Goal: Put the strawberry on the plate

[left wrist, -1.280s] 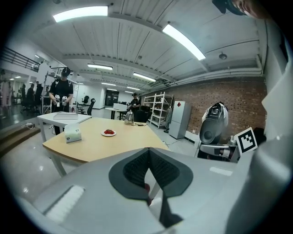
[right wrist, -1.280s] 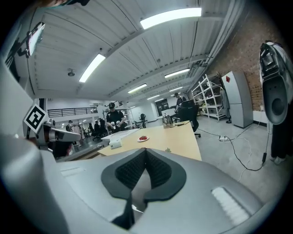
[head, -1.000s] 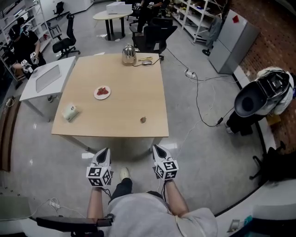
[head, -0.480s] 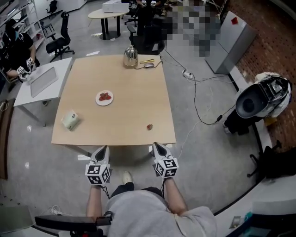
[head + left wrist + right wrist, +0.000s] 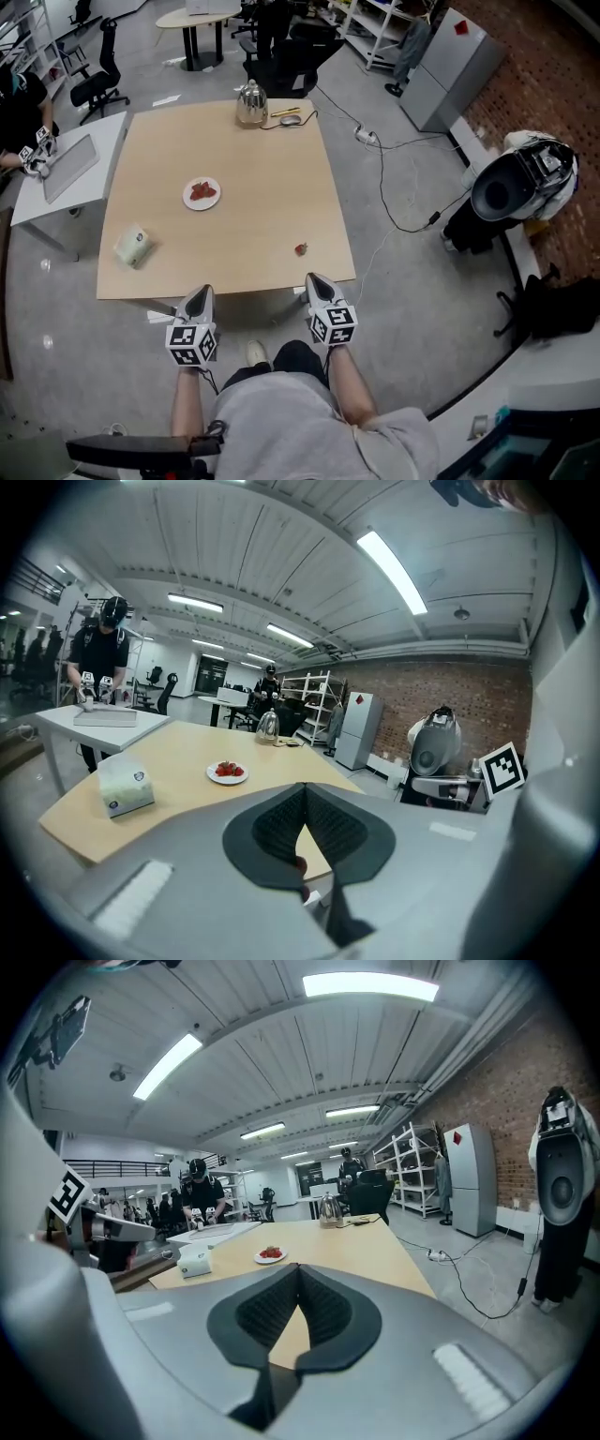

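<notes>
A loose strawberry lies on the wooden table near its front right edge. A white plate with several strawberries on it sits left of the table's middle; it also shows in the left gripper view and the right gripper view. My left gripper hangs at the table's front edge, shut and empty, with its jaws pressed together. My right gripper is just in front of the loose strawberry, also shut with nothing in it.
A tissue box lies at the table's front left. A metal kettle and small items stand at the far edge. A white desk adjoins on the left, where a person works. Cables run over the floor at the right.
The person has stepped toward the table, so both grippers now reach its front edge. Both stay shut and empty. Nothing on the table has moved.
</notes>
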Action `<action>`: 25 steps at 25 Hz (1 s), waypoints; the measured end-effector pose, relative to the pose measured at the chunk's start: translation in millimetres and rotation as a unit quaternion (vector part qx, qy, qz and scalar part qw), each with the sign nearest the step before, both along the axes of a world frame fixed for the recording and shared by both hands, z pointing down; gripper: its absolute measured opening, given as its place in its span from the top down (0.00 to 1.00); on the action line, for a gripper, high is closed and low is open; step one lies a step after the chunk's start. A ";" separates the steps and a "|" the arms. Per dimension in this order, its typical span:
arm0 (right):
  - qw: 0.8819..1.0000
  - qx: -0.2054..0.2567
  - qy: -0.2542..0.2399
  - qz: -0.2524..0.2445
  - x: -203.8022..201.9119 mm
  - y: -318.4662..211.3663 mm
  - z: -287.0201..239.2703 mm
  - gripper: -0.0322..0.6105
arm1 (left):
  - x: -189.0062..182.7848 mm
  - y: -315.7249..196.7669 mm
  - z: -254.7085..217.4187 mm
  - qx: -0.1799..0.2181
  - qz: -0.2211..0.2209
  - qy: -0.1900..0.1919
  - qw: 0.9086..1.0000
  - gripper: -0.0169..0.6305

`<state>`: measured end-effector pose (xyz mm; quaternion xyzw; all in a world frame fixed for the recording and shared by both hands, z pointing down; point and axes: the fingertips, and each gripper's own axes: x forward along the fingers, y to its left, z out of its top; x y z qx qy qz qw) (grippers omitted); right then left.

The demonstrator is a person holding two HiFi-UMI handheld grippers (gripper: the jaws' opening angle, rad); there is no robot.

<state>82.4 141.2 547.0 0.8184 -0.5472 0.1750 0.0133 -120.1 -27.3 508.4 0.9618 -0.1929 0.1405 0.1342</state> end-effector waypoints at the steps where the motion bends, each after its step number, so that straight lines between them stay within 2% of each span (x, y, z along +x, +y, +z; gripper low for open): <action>1: 1.000 -0.003 0.001 0.002 3.1 -2.4 3.5 0.94 | 0.9 -2.6 2.8 -0.002 0.000 0.000 1.000 0.94; 8: 0.999 -0.045 0.006 0.002 31.3 -17.8 40.7 0.94 | 6.1 -10.6 22.3 -0.013 0.000 -0.014 1.000 0.94; 14: 0.996 -0.090 0.009 -0.018 52.5 -36.8 71.8 0.93 | 15.0 -21.4 32.1 -0.024 -0.016 -0.035 0.999 0.94; 25: 0.986 -0.161 -0.022 -0.046 94.3 -63.6 127.8 0.84 | 41.1 -41.9 50.1 -0.050 -0.031 -0.068 0.996 0.94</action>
